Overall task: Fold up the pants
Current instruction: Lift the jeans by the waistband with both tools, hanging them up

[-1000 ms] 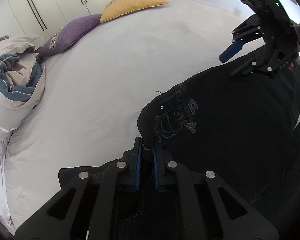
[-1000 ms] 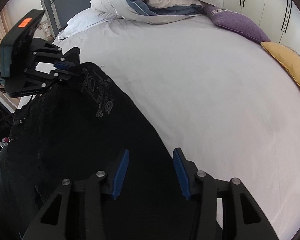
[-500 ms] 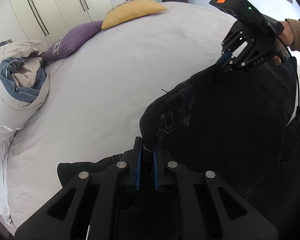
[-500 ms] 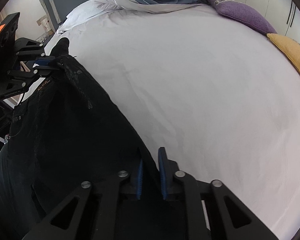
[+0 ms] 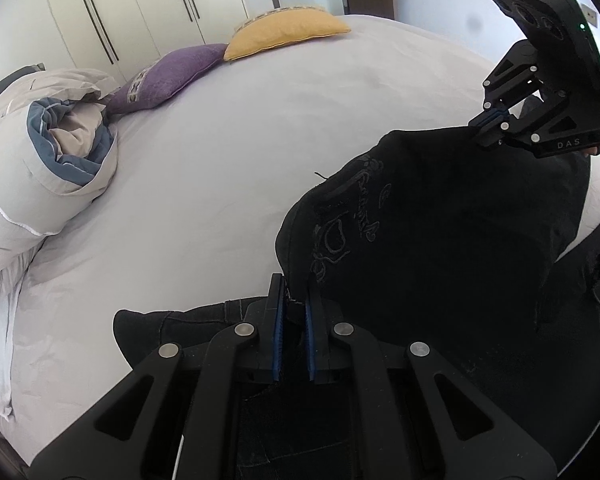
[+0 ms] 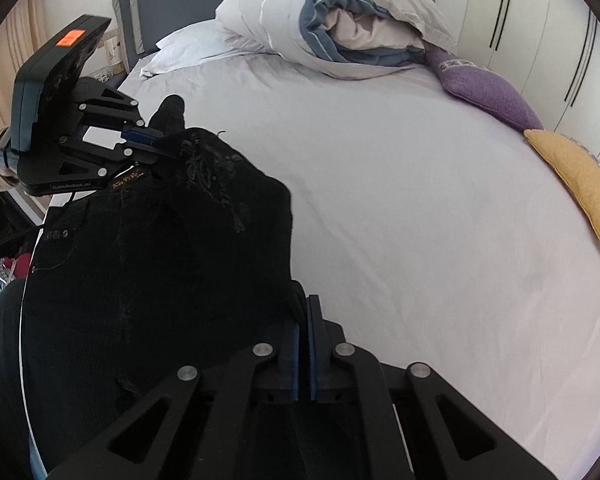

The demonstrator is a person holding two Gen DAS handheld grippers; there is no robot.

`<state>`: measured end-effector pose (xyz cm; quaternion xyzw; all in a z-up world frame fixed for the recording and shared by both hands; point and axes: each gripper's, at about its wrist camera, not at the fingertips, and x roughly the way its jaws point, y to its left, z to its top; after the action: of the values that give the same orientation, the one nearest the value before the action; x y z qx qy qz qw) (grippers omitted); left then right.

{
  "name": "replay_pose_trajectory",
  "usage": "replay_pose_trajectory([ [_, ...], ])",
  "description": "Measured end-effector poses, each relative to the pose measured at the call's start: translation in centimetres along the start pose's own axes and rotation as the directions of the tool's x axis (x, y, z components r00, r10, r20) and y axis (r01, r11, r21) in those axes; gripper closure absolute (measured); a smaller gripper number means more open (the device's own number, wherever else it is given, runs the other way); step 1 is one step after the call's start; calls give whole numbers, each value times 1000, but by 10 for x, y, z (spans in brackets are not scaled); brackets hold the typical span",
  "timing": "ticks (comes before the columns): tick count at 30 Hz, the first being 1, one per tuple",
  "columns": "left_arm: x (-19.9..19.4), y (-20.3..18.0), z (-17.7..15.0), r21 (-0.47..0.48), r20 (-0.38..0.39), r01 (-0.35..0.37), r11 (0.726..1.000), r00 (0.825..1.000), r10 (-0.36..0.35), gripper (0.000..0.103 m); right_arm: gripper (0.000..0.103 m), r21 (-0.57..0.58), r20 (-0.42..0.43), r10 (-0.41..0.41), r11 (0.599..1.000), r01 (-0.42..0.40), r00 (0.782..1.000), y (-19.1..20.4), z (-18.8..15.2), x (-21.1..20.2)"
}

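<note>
Black pants (image 5: 440,248) lie on the near side of a bed (image 5: 228,168) covered by a pale sheet, with part of the cloth hanging over the near edge. The fabric is dark denim with visible seam stitching, rivets and a small orange-lettered label near the waistband in the right wrist view. Pale embroidered outlines and lettering mark one panel. The upper edge of the garment is raised off the sheet and stretched between the two tools, forming a sagging ridge.

Left gripper (image 5: 292,322): jaws closed together, blue pads pinching a fold at one end of the raised edge. Right gripper (image 6: 305,344): jaws have just been closing and now stand pressed together on the other end of that edge, cloth between the pads.

At the head end of the bed sits a rolled grey and blue duvet (image 6: 340,28). A purple cushion (image 6: 484,88) and a yellow cushion (image 6: 580,180) rest along the far edge, beside white wardrobe doors (image 5: 112,16).
</note>
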<state>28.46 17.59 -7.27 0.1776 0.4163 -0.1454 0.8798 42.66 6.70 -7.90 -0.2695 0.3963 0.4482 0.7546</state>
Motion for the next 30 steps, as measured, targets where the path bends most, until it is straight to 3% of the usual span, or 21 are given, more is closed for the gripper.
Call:
replay_pose_trajectory([
  [10,-46,-31,-63,22,-34,-22,1000,999,23,96,99,-185,-21,-8,983,4,1000,111,-24,-18],
  [17,-72,-53,-125,40,-72,-56,998,996,59,96,99,-365,-74,-75,930,43,994,176,-57,-24],
  [19,-79,-60,-142,35,-77,-58,998,995,61,96,99,-434,-82,-109,899,63,991,195,-68,-26],
  [26,-88,-93,-189,116,-112,-74,990,990,87,96,99,-697,-97,-227,710,97,969,266,-109,-16],
  [30,-98,-105,-209,139,-103,-74,988,991,89,96,99,-736,-109,-240,672,84,965,282,-119,-11],
])
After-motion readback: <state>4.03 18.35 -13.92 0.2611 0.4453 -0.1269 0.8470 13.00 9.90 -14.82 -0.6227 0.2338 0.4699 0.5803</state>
